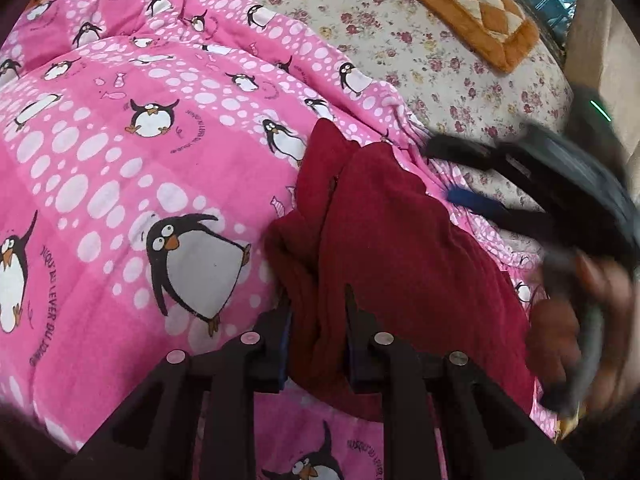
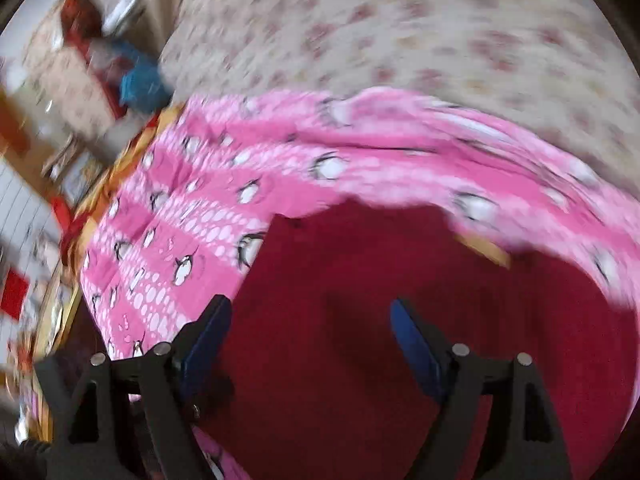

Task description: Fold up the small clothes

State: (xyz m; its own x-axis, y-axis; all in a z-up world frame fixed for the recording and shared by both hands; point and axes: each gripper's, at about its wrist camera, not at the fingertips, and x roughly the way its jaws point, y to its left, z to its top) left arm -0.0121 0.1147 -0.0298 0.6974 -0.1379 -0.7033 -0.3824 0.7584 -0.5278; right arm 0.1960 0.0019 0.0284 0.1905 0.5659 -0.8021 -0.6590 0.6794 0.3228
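— What has the left hand-held gripper [image 1: 318,300] got?

— Its fingers are pinched on a bunched fold of the dark red garment [image 1: 400,248], which lies on the pink penguin quilt [image 1: 120,184] spread over the bed.

— And the right hand-held gripper [image 2: 312,320]?

— Spread wide above the red cloth, holding nothing.

— So which step is this?

— I'd judge an early one: the piece is crumpled, not laid flat. Next the right one needs an edge or corner opposite the left's grip, so the cloth can be drawn out.

— What's unclear?

— The right view is smeared by motion. The garment's outline is cut off, so its kind is unknowable. The floral sheet [image 1: 460,60] lies beyond.
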